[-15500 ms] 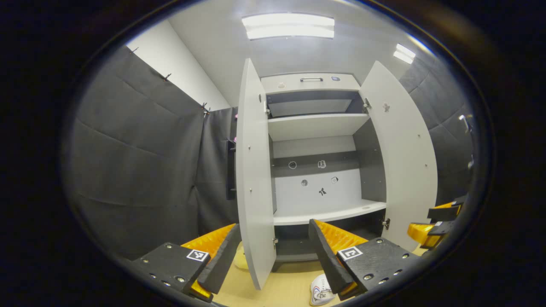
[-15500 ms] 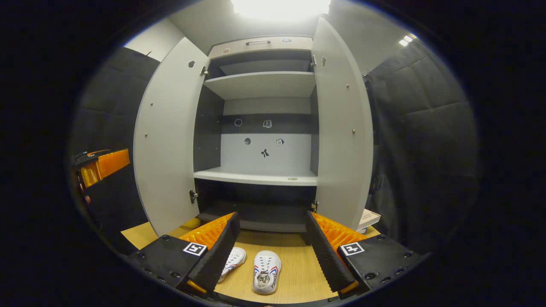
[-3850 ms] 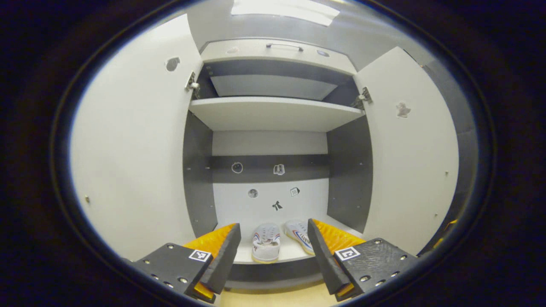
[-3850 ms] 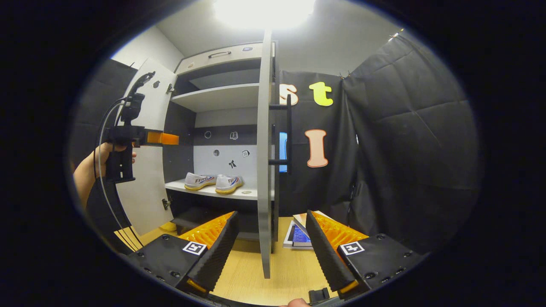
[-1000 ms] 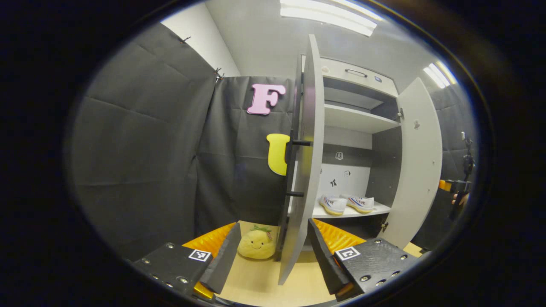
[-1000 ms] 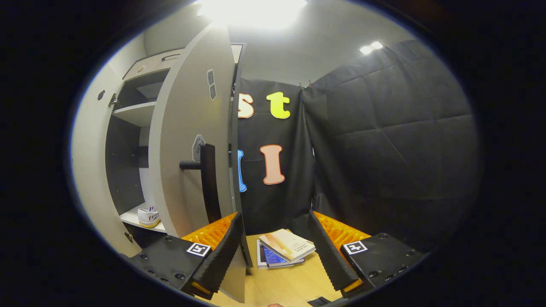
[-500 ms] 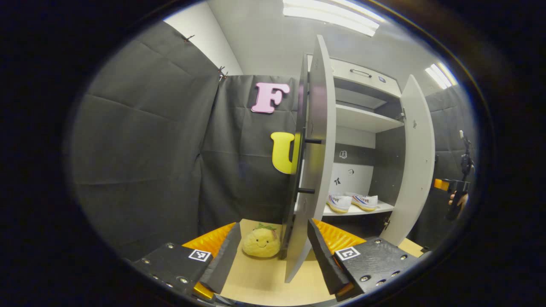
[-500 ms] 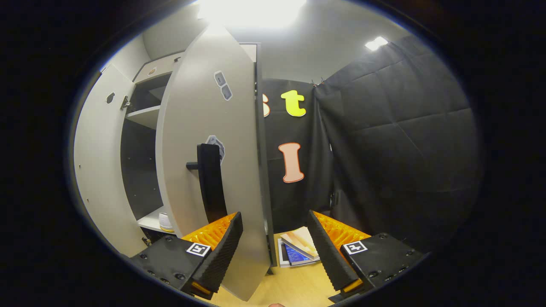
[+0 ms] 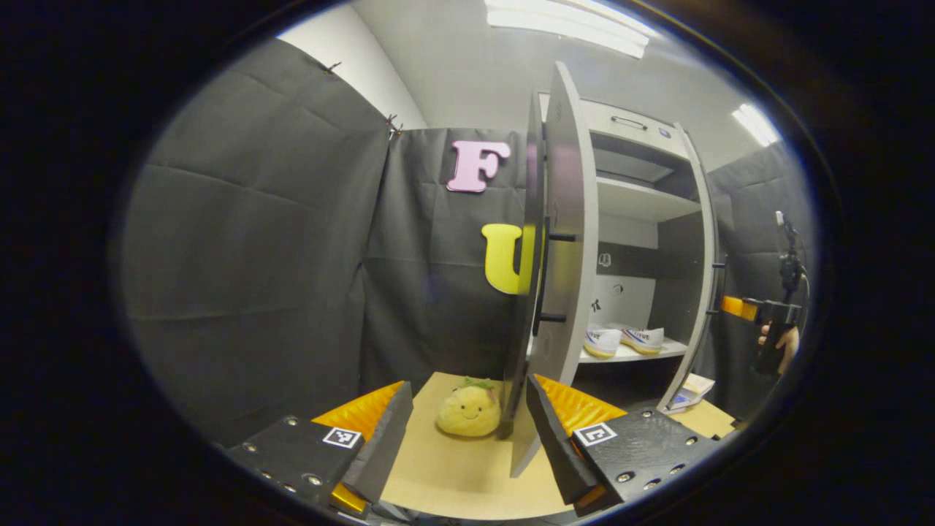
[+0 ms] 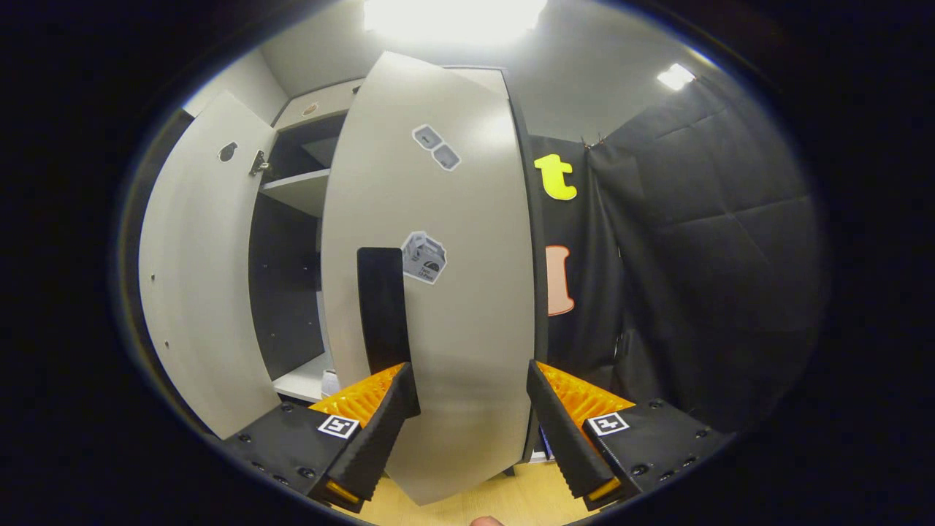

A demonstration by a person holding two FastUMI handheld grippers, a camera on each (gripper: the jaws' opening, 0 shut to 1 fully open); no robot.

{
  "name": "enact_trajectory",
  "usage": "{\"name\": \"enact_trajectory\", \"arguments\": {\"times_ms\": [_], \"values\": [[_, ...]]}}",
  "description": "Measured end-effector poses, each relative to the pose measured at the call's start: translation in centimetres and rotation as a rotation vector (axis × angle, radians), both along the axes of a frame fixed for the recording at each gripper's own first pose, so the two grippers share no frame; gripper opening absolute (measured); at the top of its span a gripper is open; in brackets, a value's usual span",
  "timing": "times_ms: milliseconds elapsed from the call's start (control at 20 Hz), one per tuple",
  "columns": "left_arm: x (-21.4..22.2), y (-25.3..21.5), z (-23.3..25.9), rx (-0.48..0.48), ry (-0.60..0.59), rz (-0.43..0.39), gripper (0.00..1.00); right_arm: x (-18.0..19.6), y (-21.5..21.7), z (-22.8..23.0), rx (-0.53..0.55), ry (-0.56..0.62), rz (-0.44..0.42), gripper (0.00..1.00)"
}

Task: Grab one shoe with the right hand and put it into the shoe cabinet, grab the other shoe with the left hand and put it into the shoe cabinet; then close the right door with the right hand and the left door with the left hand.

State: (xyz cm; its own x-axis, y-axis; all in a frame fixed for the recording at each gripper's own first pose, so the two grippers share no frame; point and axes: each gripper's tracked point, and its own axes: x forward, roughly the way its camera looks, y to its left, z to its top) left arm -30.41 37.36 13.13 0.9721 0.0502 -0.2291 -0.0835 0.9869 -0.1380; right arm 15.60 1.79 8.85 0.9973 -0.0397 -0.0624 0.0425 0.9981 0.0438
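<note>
Shoes: both on the cabinet shelf beyond the left tongs, apparently stowed. Right tongs: spread wide, gripping nothing, right door directly ahead, seemingly being pushed shut. Left tongs: wide, empty, left door edge-on ahead. Left gripper view adds plush toy; right gripper view adds door handle.

- In the left gripper view we look past our jaws, edge-on at the left door
- In the right gripper view we face the right door close ahead
- Both views share the shoe cabinet
</note>
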Motion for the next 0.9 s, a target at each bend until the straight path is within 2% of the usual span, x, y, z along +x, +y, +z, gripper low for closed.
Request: {"name": "enact_trajectory", "arguments": {"times_ms": [50,100,150,450,700,900], "values": [[0.3,0.3,-0.1,0.0,0.002,0.008,0.89,-0.3,0.3,0.1,0.01,-0.002,0.019,0.98],[0.5,0.6,-0.2,0.001,0.005,0.016,0.9,-0.6,0.3,0.0,0.017,-0.003,0.033,0.93],[0.9,1.0,-0.3,0.005,0.006,0.025,0.9,-1.0,0.0,0.1,0.019,-0.004,0.038,0.98],[5.2,2.4,0.0,0.015,-0.003,0.063,0.9,-3.8,-2.8,0.8,0.005,-0.025,0.049,0.98],[9.5,2.4,1.1,0.05,-0.025,0.088,0.9,-6.1,-6.6,0.8,-0.026,-0.032,-0.002,0.98],[11.8,1.6,1.7,0.079,-0.045,0.122,0.9,-7.4,-9.2,0.6,-0.008,-0.031,-0.042,0.98]]}}
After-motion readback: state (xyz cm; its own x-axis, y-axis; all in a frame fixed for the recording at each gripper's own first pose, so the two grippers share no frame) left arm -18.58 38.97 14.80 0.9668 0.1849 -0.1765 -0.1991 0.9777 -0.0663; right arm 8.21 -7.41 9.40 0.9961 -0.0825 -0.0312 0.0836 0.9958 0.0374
